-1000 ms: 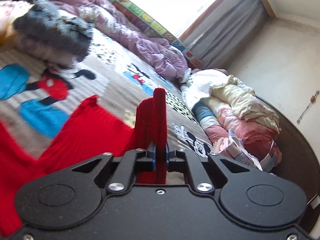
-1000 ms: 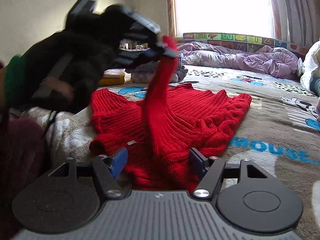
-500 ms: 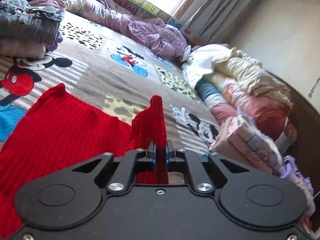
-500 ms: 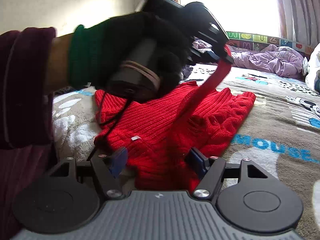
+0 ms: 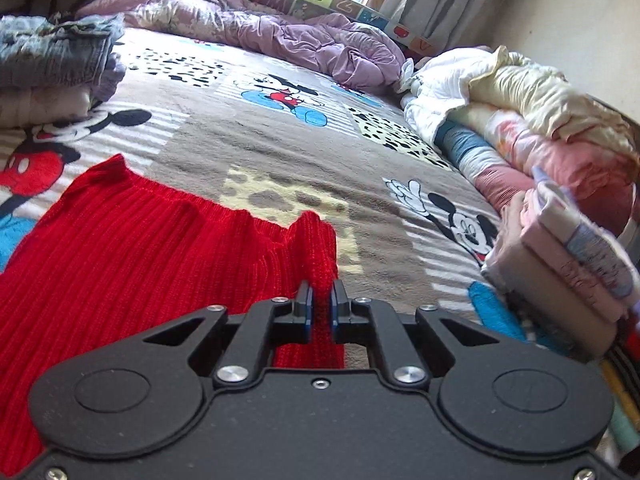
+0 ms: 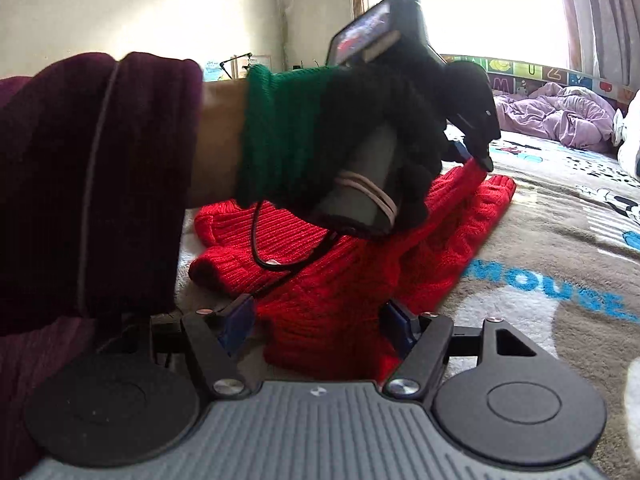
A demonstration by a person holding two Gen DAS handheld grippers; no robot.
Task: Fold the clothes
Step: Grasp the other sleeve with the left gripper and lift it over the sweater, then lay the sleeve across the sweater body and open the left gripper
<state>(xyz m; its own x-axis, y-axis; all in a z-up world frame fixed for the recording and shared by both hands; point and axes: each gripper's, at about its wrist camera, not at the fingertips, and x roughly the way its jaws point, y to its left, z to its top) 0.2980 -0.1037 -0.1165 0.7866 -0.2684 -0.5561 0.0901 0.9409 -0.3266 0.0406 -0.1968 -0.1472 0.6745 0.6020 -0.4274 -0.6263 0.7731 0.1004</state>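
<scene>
Red knit sweater: ribbed, spread flat on the bed over a cartoon-mouse blanket, its body lying to the left in the left wrist view. One edge is drawn up off the blanket into a narrow fold that runs between the fingers of the left gripper.

Left gripper: fingers pressed together, pinching that raised fold of the sweater. In the right wrist view it is carried by a hand in a black glove with a green cuff, and a strip of red knit slopes from its tip down to the garment.

Right gripper: fingers spread wide. The near part of the sweater lies between them; the right blue pad sits just against the knit, the left one stands clear of it.

Surroundings: purple duvet bunched at the far side of the bed; folded clothes stacked at the left; a pile of bedding and garments along the right edge.
</scene>
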